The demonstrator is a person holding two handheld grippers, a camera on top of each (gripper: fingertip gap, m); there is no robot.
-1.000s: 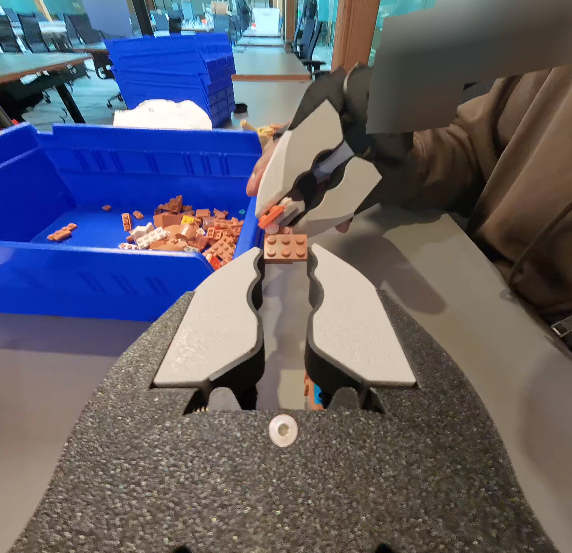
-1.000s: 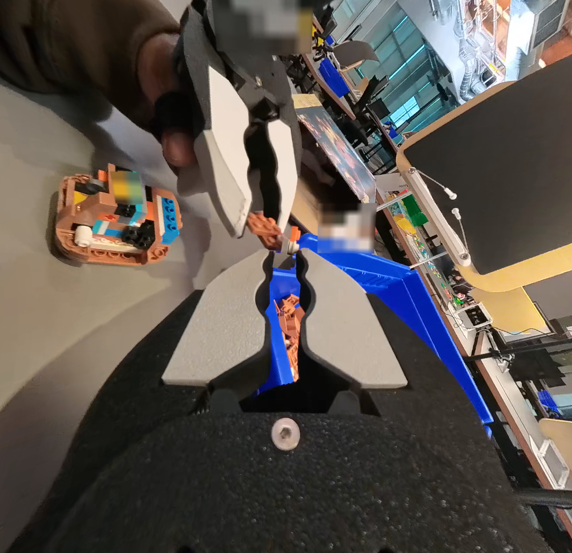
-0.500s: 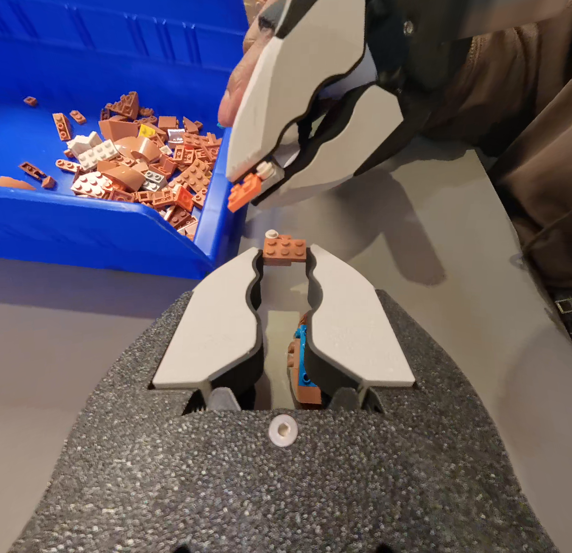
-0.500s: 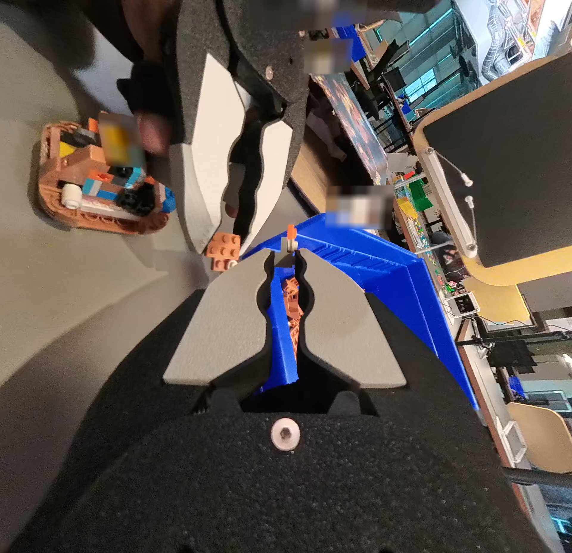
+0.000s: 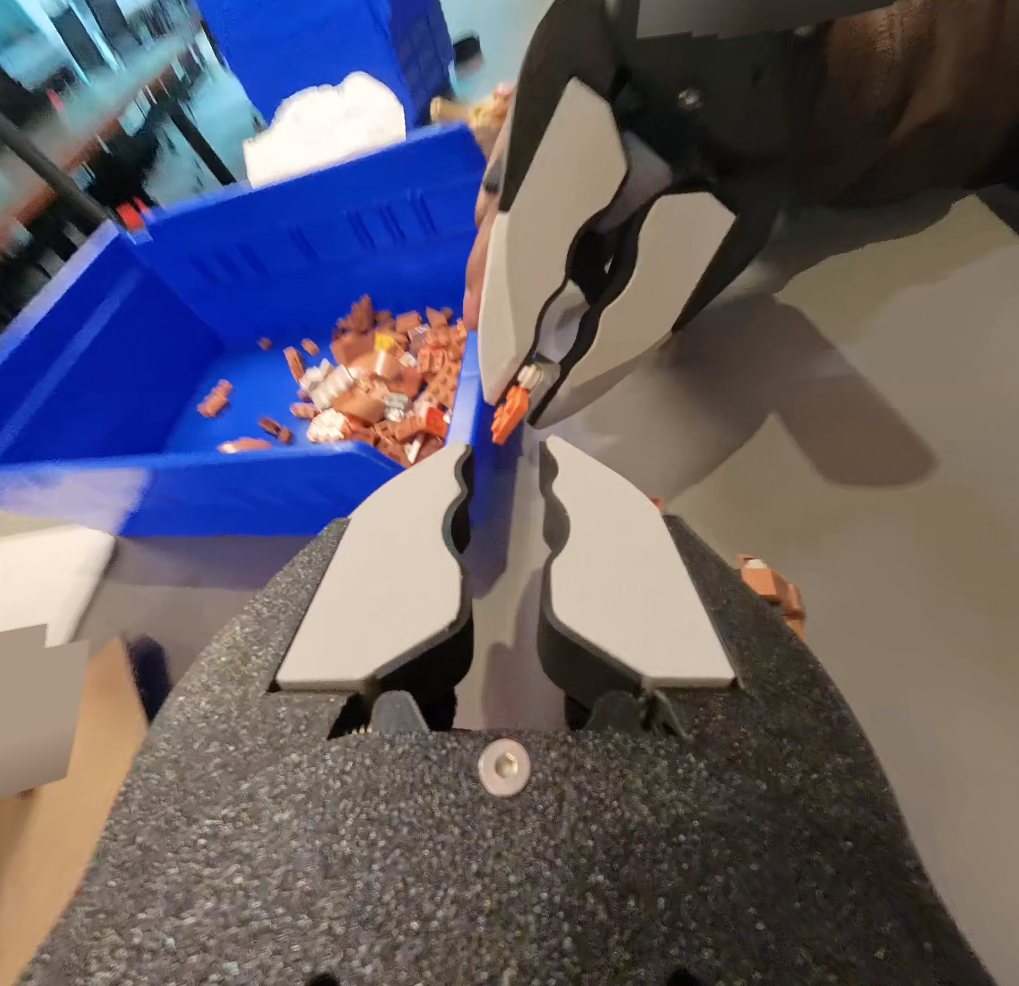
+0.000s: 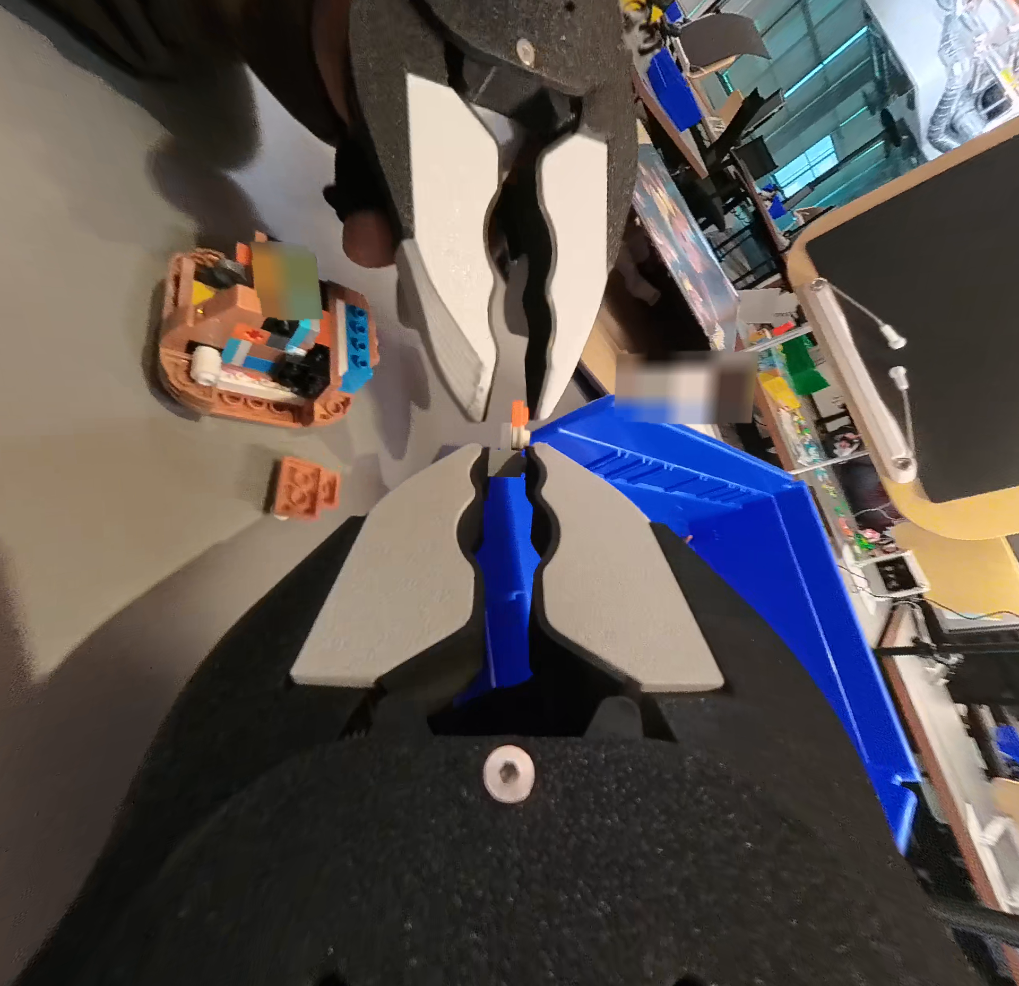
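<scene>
Right gripper (image 6: 506, 447) clenched on a small toy-brick piece (image 6: 516, 425): a pale cream stud part with an orange clip on it, pinched at the very tips. In the left wrist view the same piece (image 5: 515, 402) hangs from the right gripper (image 5: 526, 408) over the corner of the blue bin, orange end lowest.

Left gripper (image 5: 504, 452) released, jaws parted, nothing between them; its tips sit just below the held piece. In the right wrist view the left gripper (image 6: 510, 402) points down at the piece, tip to tip with the right one.

Brown flat plate (image 6: 304, 488), rectangular, studs up, lies alone on the grey desk (image 6: 110, 490), near the right gripper's tip and apart from both grippers.

Small brick boat (image 6: 259, 347), rounded brown hull, matt plastic, loaded with blue, light blue, black and white bricks; stands on the desk beyond the plate. A blurred patch covers part of its top.

Blue bin (image 5: 138, 352), smooth moulded plastic with ribbed walls, sits on the desk beside the grippers. Inside it a heap of loose bricks (image 5: 380, 386), mostly brown and tan, a few white, one yellow.

Gripper bodies black, grainy foam texture; fingers (image 5: 397, 573) grey, flat, with wavy inner edges.

No legible writing on any item
</scene>
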